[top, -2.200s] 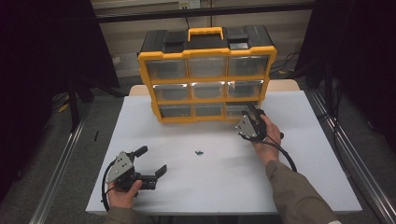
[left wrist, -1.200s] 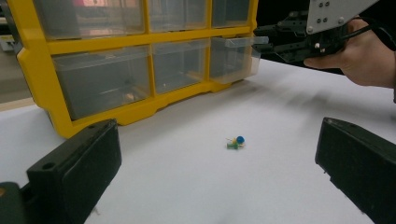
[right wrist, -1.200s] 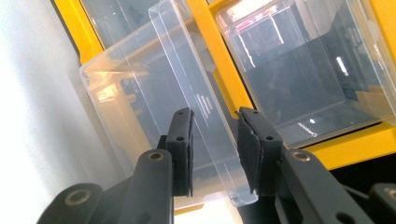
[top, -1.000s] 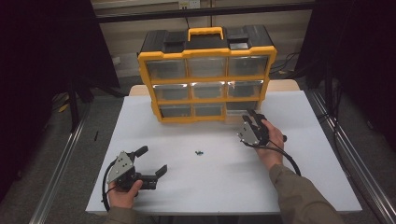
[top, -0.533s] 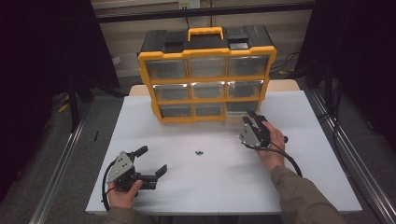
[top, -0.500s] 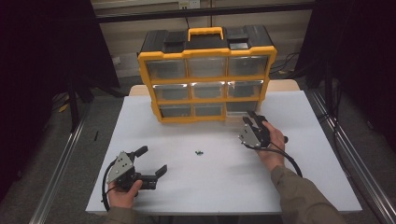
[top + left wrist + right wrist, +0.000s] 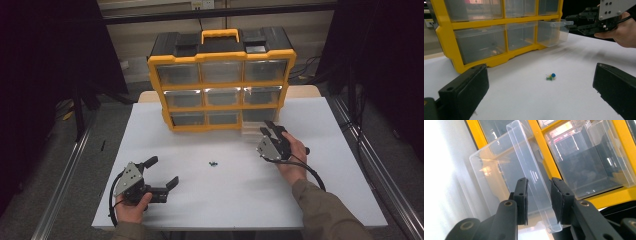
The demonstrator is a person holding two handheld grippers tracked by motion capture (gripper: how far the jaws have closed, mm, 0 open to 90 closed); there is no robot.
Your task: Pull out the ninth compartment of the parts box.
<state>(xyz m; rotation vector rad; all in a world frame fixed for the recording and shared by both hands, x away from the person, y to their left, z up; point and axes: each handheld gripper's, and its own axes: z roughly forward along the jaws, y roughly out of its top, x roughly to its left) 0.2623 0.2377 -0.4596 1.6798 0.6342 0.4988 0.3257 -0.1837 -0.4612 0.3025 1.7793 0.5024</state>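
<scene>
A yellow and black organizer (image 7: pixel 222 80) with clear drawers stands at the back of the white table (image 7: pixel 240 200). Its bottom right clear drawer (image 7: pixel 252 131) (image 7: pixel 552 32) (image 7: pixel 499 170) is pulled partly out. My right gripper (image 7: pixel 267 129) (image 7: pixel 539 200) (image 7: pixel 574 22) is shut on that drawer's front lip, which runs slanted between the two pads. My left gripper (image 7: pixel 162 171) (image 7: pixel 540 85) rests open near the front left of the table, nothing between its jaws. A small cluster of coloured pins (image 7: pixel 213 163) (image 7: pixel 550 76) lies on the table ahead of it.
The other drawers (image 7: pixel 222 96) are pushed in. Bare white table spreads between the two hands. Metal rails (image 7: pixel 70 175) run along both sides of the table, and dark curtains (image 7: pixel 45 75) surround it.
The right hand has drawn back a little from the organizer, and the bottom right drawer has come out with it. The left gripper has stayed still.
</scene>
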